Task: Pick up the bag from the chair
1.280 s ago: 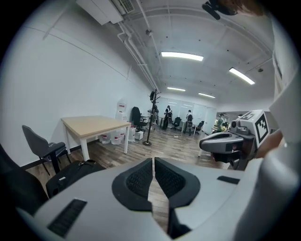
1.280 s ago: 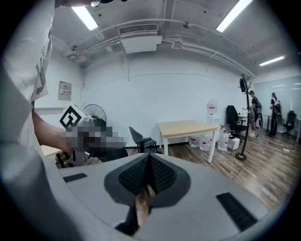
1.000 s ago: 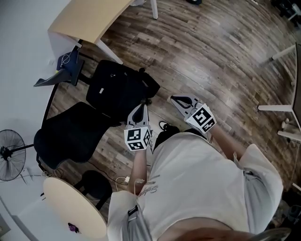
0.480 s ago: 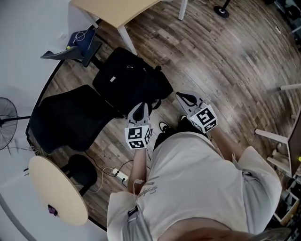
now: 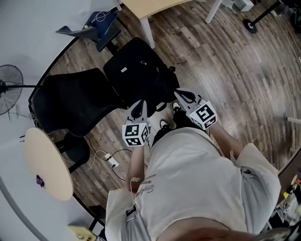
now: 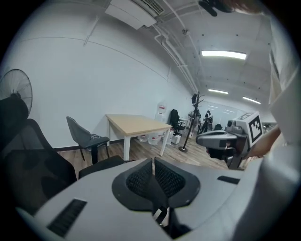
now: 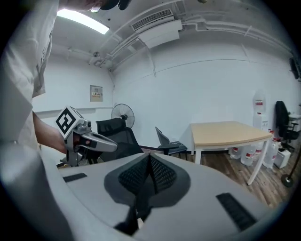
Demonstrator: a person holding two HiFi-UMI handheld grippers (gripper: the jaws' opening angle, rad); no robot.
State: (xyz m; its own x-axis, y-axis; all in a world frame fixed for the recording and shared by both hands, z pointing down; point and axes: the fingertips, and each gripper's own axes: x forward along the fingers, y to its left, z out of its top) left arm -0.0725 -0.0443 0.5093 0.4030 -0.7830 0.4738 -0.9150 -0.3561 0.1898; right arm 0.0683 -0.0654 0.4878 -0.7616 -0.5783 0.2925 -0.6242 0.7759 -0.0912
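Note:
A black bag lies on the seat of a black office chair, seen in the head view at upper middle. My left gripper hovers just short of the bag's near edge, jaws shut with nothing between them. My right gripper hangs beside the bag's right corner, also shut and empty. Neither touches the bag. In the left gripper view its own pads are pressed together and the right gripper shows at right. From the right gripper view the left gripper appears at left.
A wooden table stands beyond the chair, with a grey chair to its left. A standing fan and a round pale table are on the left. A power strip with cables lies on the wooden floor near my feet.
The view has swung so the chair and bag now sit closer under the grippers. Both grippers stay shut and hold about the same pose in front of the body.

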